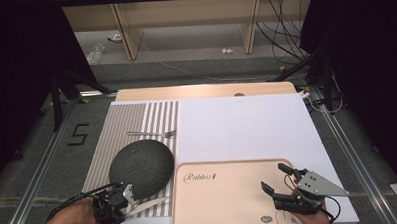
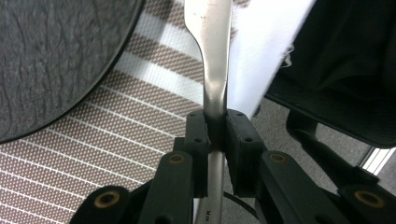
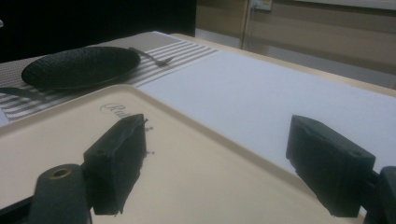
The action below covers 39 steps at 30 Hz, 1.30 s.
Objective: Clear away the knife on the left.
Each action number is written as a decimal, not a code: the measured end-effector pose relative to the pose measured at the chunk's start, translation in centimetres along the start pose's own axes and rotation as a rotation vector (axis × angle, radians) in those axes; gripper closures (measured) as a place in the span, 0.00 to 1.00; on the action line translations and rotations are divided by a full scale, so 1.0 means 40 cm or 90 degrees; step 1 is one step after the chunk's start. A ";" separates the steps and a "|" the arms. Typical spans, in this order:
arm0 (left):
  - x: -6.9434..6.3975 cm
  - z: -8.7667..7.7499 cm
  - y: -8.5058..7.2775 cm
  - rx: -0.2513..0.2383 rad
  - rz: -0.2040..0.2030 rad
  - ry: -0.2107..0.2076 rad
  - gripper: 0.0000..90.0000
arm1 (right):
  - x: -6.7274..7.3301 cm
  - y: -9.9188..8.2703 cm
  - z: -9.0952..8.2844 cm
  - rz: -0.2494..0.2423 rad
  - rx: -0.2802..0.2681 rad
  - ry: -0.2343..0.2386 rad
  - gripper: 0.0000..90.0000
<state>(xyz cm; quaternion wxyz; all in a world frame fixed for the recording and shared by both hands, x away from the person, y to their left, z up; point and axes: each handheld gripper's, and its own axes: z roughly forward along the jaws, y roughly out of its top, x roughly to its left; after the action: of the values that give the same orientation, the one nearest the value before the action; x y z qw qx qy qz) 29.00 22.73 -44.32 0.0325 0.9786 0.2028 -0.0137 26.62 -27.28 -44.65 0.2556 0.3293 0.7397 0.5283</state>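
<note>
Your left gripper [image 2: 215,133] has its fingers clamped on the handle of a silver metal knife [image 2: 212,56], blade lying on the brown-striped woven placemat [image 2: 116,140], near-left on the counter, just right of the round black textured plate [image 1: 141,168]. Your right gripper [image 1: 278,180] hovers over the beige plastic tray [image 1: 219,201], fingers wide apart, holding nothing.

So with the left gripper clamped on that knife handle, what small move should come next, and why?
Probably a slight lift. The left gripper pinches the knife by its handle, with the blade low over the striped placemat beside the dark plate. Raising it first would free the blade before carrying it anywhere. The right gripper is open over the tray.
</note>
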 end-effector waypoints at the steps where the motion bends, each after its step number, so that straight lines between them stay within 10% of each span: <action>1: 0.000 0.000 0.000 0.000 0.000 0.000 0.88 | 0.000 0.000 0.000 0.000 0.000 0.000 0.23; 13: -0.020 -0.095 0.065 -0.203 -0.045 -0.011 0.88 | 0.003 0.002 0.001 0.001 -0.006 0.001 0.23; 15: -0.020 -0.100 0.091 -0.252 -0.037 -0.050 0.88 | 0.003 0.003 0.000 0.000 -0.006 0.000 0.23; 39: -0.096 -0.080 0.302 -0.244 0.030 -0.109 0.88 | -0.008 0.007 -0.020 0.013 -0.033 -0.049 0.21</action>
<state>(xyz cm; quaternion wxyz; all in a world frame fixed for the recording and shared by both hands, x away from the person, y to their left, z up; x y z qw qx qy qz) 30.31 10.36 -40.26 0.2357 0.9541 0.1755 -0.0574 26.32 -27.94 -44.13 0.2865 0.3502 0.7120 0.5369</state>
